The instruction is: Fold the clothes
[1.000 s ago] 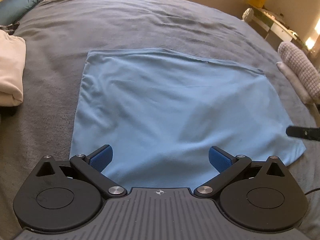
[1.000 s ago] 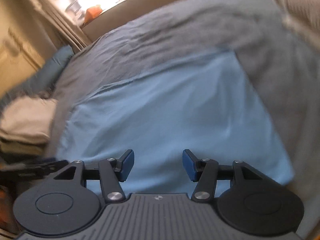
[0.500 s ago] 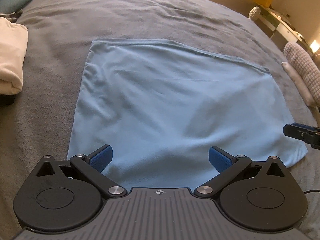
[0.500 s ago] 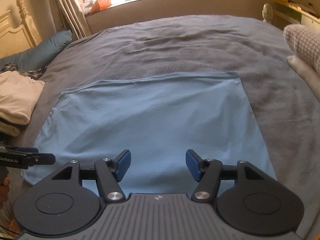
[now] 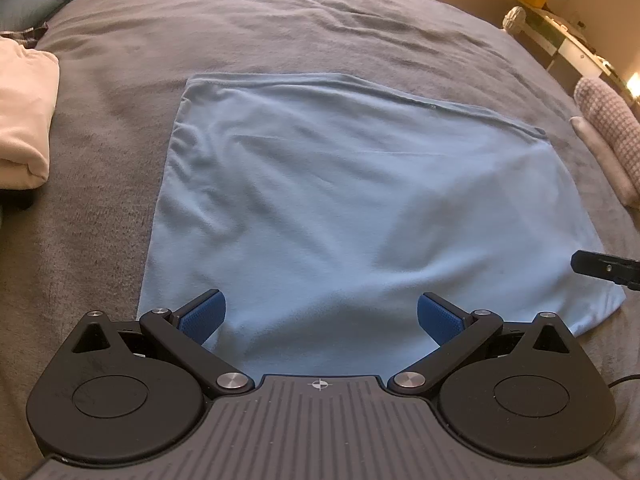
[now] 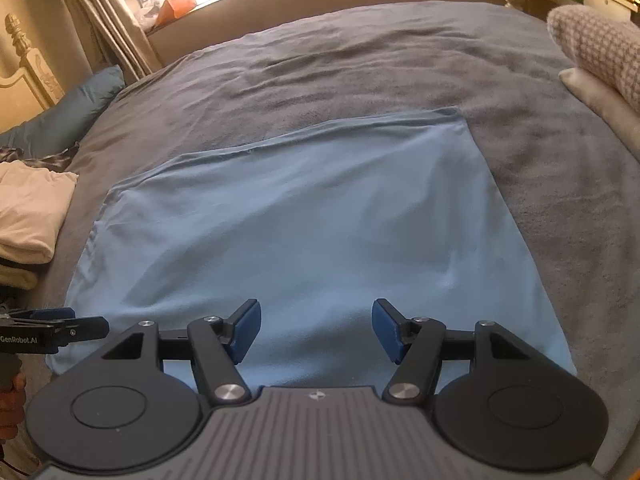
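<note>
Left wrist, blue cloth (image 5: pixel 360 208) near edge hidden

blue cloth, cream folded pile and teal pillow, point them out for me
blue cloth (image 5: pixel 360 208), left wrist view, middle of its flat surface
cream folded pile (image 5: pixel 22 120), left wrist view, top layer
teal pillow (image 6: pixel 68 116), right wrist view, its middle

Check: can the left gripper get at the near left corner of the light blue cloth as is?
Probably yes. The left gripper is open, empty and hovering over the near edge of the light blue cloth; nothing lies between it and that corner.
</note>
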`<move>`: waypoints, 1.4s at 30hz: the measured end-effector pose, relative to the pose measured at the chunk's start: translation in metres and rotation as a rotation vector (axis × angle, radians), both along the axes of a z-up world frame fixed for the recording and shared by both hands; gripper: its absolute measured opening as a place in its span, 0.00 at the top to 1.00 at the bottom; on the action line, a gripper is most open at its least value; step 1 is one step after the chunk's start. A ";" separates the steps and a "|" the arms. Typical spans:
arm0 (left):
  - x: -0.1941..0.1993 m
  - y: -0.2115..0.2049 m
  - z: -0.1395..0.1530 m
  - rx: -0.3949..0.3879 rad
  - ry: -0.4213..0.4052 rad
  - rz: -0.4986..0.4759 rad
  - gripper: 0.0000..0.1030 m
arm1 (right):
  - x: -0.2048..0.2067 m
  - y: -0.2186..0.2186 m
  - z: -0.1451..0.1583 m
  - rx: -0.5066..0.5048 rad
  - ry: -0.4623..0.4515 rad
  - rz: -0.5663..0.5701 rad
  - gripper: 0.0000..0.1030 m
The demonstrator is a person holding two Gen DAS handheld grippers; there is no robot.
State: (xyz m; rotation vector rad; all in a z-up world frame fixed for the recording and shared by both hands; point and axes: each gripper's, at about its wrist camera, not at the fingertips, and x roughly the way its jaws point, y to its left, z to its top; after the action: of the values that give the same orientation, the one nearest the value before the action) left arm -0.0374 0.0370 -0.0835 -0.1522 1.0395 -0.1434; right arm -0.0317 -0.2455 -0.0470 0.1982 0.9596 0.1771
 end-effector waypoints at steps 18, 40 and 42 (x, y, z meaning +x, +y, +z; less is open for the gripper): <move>0.001 0.001 -0.003 0.031 0.014 0.017 0.00 | 0.000 -0.001 -0.005 -0.006 0.033 -0.013 0.37; 0.025 -0.011 -0.007 0.075 0.025 0.018 0.01 | -0.001 0.004 -0.003 -0.079 -0.004 0.005 0.39; 0.026 -0.014 -0.009 0.099 0.027 0.008 0.01 | -0.001 0.005 -0.002 -0.090 -0.014 0.011 0.41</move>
State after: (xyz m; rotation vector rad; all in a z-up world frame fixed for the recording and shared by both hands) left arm -0.0116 0.0230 -0.0924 -0.0687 1.0706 -0.0824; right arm -0.0326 -0.2409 -0.0491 0.1089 0.9524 0.1452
